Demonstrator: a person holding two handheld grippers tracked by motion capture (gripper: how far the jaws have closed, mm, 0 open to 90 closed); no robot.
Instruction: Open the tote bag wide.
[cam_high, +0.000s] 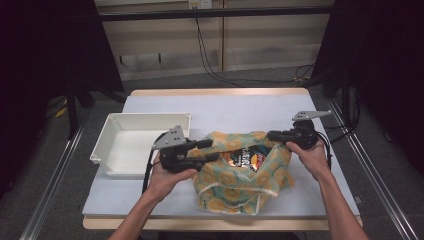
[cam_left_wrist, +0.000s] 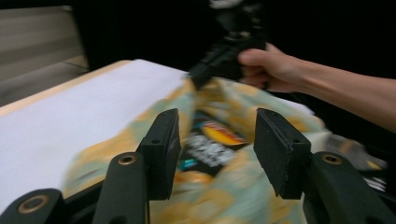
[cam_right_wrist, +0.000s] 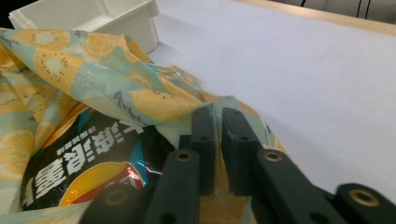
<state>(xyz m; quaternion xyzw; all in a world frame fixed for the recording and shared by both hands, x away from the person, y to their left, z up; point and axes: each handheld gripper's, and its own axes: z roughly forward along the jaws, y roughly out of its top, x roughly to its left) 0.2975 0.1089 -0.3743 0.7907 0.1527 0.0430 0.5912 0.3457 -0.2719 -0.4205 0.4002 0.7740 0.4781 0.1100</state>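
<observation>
A: Where is the bag right now?

B: The fruit-print bag (cam_high: 240, 172) lies on the white table (cam_high: 250, 107), towards the near edge and a bit right of the middle; its mouth faces away from the person and gapes, so a dark snack packet (cam_high: 245, 159) shows inside it. In the right gripper view that snack packet (cam_right_wrist: 84, 161) sits well within the opening, its printed face up.

A: And the right gripper?

B: The right gripper (cam_high: 274, 135) is at the far right corner of the bag's mouth; in its own view the jaws are pressed nearly together with a fold of the bag's rim (cam_right_wrist: 218, 140) pinched between them — it is clamped on the fabric. The left gripper view catches it too, farther off, with the person's hand (cam_left_wrist: 268, 70) wrapped round the handle.

A: The left one?

B: The left gripper (cam_high: 210, 150) sits at the left edge of the bag's mouth; its jaws stand wide apart with nothing between them — in its own view the bag (cam_left_wrist: 224, 186) and the packet are seen through the gap, blurred.

A: Anything else on the table?

B: A white tray (cam_high: 117, 129) to the left of the bag, just beside the left gripper; the bag's cloth lies near its corner, though I cannot tell whether they touch.
</observation>
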